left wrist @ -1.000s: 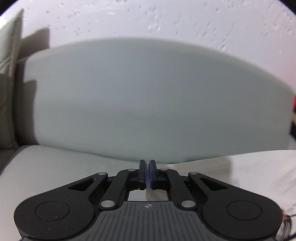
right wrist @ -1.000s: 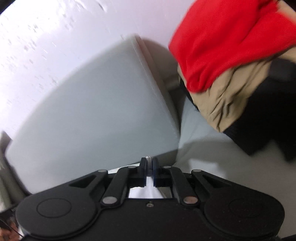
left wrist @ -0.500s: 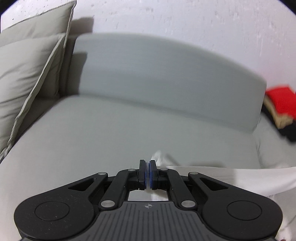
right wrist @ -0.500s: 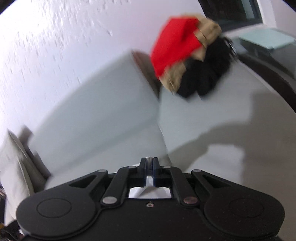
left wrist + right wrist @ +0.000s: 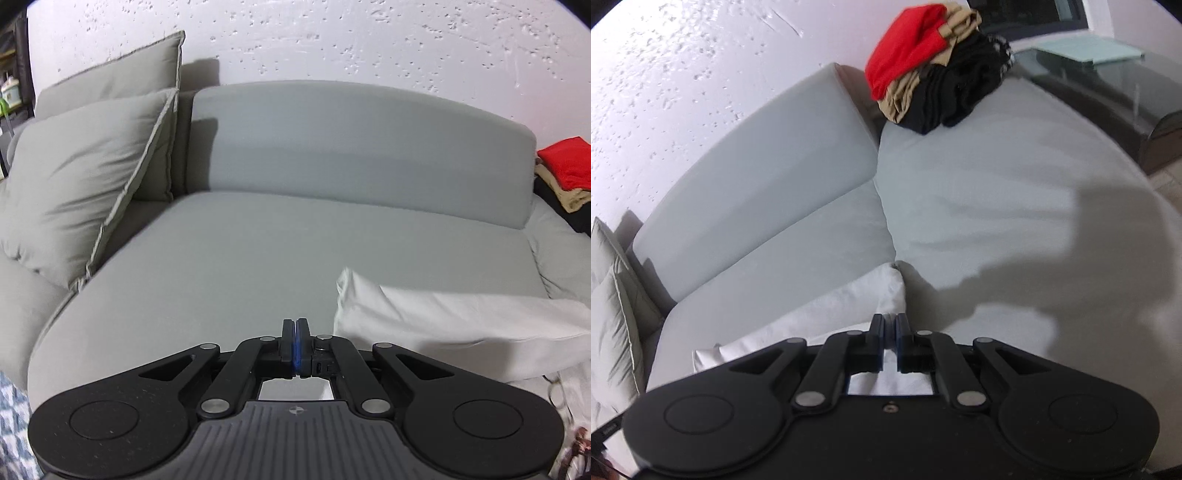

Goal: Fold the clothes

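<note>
A white garment (image 5: pixel 443 321) lies spread on the grey sofa seat (image 5: pixel 258 266), with a folded corner pointing toward the backrest. My left gripper (image 5: pixel 295 326) hovers low over the seat just left of that garment. Its blue pads are pressed together and no cloth shows between them. In the right wrist view the same white garment (image 5: pixel 827 314) runs under my right gripper (image 5: pixel 890 325). White cloth fills the narrow gap between its fingers, and a corner sticks out ahead of the tips. Most of the garment is hidden below both grippers.
A pile of red, tan and black clothes (image 5: pixel 934 70) sits at the sofa's far right end by the backrest (image 5: pixel 351 147). Two grey cushions (image 5: pixel 81 177) lean at the left end. A dark glass table (image 5: pixel 1108 74) stands beyond the sofa's right side.
Both grippers have come down and back from the backrest toward the seat, laying the white garment on it. The cloth tip seen at my left fingertips earlier now lies to their right.
</note>
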### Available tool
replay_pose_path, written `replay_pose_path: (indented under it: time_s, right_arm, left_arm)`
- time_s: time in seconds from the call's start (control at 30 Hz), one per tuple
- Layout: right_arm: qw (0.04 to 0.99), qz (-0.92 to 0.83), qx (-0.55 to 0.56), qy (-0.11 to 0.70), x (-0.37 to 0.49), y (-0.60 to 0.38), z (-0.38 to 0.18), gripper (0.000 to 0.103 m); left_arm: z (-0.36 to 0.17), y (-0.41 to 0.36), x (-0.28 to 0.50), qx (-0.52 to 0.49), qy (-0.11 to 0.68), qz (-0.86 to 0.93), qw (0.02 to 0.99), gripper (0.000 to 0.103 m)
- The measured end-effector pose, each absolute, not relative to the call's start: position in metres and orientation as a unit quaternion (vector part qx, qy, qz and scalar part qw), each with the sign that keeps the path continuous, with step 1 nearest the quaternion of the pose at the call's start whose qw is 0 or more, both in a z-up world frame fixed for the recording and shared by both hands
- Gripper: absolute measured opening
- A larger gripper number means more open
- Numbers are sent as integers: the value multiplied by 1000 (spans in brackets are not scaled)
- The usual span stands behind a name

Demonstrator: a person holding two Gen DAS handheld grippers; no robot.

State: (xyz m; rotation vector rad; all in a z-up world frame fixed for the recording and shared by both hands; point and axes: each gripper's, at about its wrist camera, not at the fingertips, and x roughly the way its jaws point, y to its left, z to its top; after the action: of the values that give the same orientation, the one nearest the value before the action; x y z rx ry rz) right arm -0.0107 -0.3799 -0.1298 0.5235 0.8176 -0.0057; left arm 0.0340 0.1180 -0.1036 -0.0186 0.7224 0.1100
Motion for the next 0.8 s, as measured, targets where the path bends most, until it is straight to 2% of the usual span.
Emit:
replay_pose_path:
  time_s: [0.13, 0.23, 0.27, 0.3, 0.33, 0.37, 0.43, 0.5, 0.53, 0.8]
  right_arm:
    - [874, 3, 242, 422, -20, -373, -143, 6]
    - [863, -4, 227, 450, -14, -373, -154, 12]
    - [860, -8, 232, 454, -15, -376, -156, 14]
    - [858, -8, 244, 453, -17, -381, -154, 25]
    - [855, -7, 255, 451, -21, -385, -153, 38]
    - [854, -6, 267, 446, -25, -389, -149, 43]
    - [852, 0, 287, 438, -34, -395, -143, 52]
    - [850, 9, 304, 430, -42, -399, -138, 57]
    - [849, 14, 311, 426, -43, -400, -138, 58]
    - [842, 26, 318, 435, -30, -397, -152, 59]
  left_arm:
    - [-116, 107, 12, -11, 386, 34, 922, 0]
    - [-113, 113, 9, -59, 418, 32, 906, 9]
    - [-114, 118, 8, -77, 422, 31, 903, 18]
    - [-115, 123, 8, -95, 425, 30, 900, 27]
    - [-116, 128, 7, -113, 428, 29, 896, 31]
    - [-115, 130, 6, -118, 425, 26, 897, 33]
    - [-114, 129, 6, -104, 411, 8, 906, 37]
    - [-118, 118, 9, -59, 408, -7, 911, 47]
    - [-120, 113, 11, -37, 406, -14, 913, 48]
    - [-134, 71, 25, 141, 381, -72, 911, 48]
